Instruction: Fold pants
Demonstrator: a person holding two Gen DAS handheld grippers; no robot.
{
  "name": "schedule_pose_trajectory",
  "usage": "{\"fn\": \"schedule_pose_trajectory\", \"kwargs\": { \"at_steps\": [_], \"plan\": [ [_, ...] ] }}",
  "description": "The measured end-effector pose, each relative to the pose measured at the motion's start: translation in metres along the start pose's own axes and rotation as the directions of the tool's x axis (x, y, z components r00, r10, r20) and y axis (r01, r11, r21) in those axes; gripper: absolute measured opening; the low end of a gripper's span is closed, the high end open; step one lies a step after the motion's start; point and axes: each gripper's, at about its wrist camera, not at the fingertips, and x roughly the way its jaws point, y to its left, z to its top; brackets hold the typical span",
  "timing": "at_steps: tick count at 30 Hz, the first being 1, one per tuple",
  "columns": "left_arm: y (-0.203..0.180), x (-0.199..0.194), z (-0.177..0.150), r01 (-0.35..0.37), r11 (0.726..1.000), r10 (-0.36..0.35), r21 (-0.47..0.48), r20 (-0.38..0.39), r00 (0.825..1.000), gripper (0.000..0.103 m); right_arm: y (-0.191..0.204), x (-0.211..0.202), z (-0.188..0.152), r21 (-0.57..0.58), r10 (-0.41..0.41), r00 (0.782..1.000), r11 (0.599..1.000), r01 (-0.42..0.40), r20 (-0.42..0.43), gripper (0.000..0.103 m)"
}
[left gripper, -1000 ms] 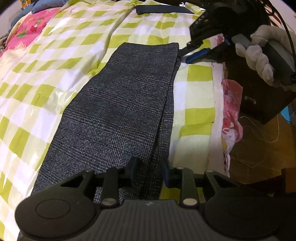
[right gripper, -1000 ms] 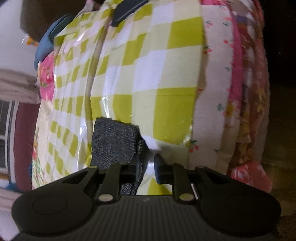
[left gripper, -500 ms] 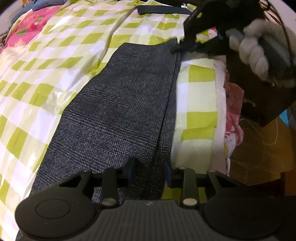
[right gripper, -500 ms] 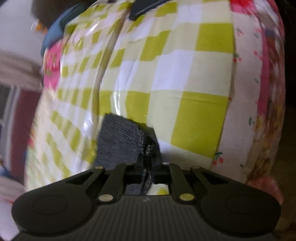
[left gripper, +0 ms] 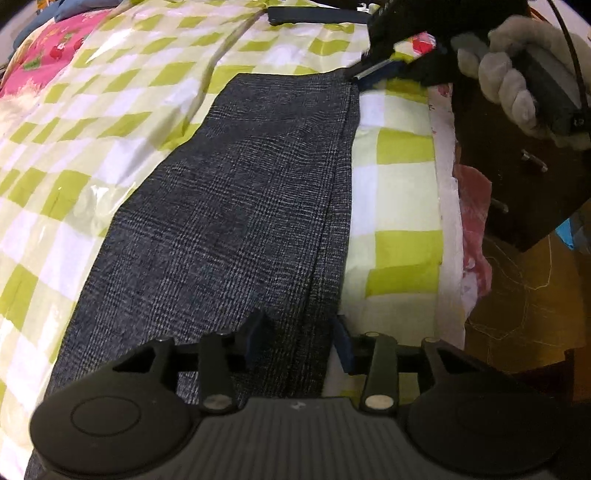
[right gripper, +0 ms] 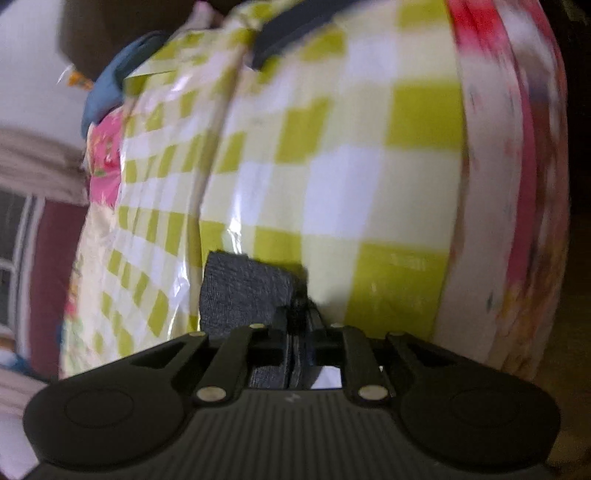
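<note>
Dark grey checked pants (left gripper: 240,221) lie flat and lengthwise on a green-and-white checked bed cover (left gripper: 110,129). My left gripper (left gripper: 299,338) is open, its jaws astride the pants' right edge at the near end. My right gripper (right gripper: 301,321) is shut on the far corner of the pants (right gripper: 243,291); it also shows in the left wrist view (left gripper: 364,74), held by a gloved hand (left gripper: 517,88) at the pants' far right corner.
A dark flat item (left gripper: 314,14) lies at the far end of the bed. A pink floral sheet (left gripper: 48,55) shows at the far left. The bed's right edge (left gripper: 447,221) drops to a dark cabinet (left gripper: 517,177) and brown floor (left gripper: 517,295).
My right gripper closed on the far corner of the pants and lifted it slightly. My left gripper stayed open over the near edge, shifting a little forward.
</note>
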Motion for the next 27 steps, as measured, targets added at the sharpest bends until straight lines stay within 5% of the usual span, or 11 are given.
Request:
{"fn": "schedule_pose_trajectory", "kwargs": {
  "at_steps": [2,4,5,6,7,10,16,23,27],
  "plan": [
    [0.003,-0.003,-0.004,-0.002,0.999,0.002,-0.033,-0.003,1.0,0.055,0.008,-0.005,0.007,-0.043,-0.007,0.999,0.999,0.009,0.034,0.034],
    [0.003,-0.005,-0.009,-0.01,0.999,0.01,-0.042,-0.004,1.0,0.055,0.012,0.003,0.014,-0.07,-0.016,1.0,0.997,0.017,0.012,0.042],
    [0.002,-0.005,-0.01,-0.012,0.999,0.012,-0.04,-0.006,1.0,0.054,0.012,0.01,0.016,-0.069,-0.029,1.0,0.997,0.028,-0.005,0.037],
    [0.001,-0.006,-0.011,-0.016,0.999,0.016,-0.034,-0.006,1.0,0.052,0.013,0.017,0.018,-0.07,-0.046,0.999,0.997,0.044,-0.022,0.018],
    [0.001,-0.007,-0.011,-0.019,0.999,0.019,-0.031,-0.002,1.0,0.048,0.016,0.022,0.019,-0.074,-0.063,0.997,0.995,0.06,-0.039,0.009],
    [0.005,-0.013,-0.012,-0.004,0.998,0.005,-0.061,0.016,1.0,0.034,0.024,0.008,0.018,-0.086,-0.046,0.998,0.995,0.043,-0.035,0.008],
    [0.007,-0.024,-0.022,0.004,0.997,-0.003,-0.08,0.017,1.0,0.034,0.023,-0.027,0.016,-0.087,-0.034,0.999,0.996,0.034,-0.003,0.008],
    [0.013,-0.03,-0.034,0.033,0.996,-0.035,-0.077,-0.028,0.999,0.034,0.011,0.006,0.018,-0.133,-0.173,0.982,0.978,0.162,-0.073,0.012],
    [0.023,-0.049,-0.038,0.01,0.992,-0.003,-0.128,0.054,0.999,0.035,0.035,-0.026,0.008,-0.215,-0.22,0.974,0.951,0.225,0.045,0.015]
  ]
}}
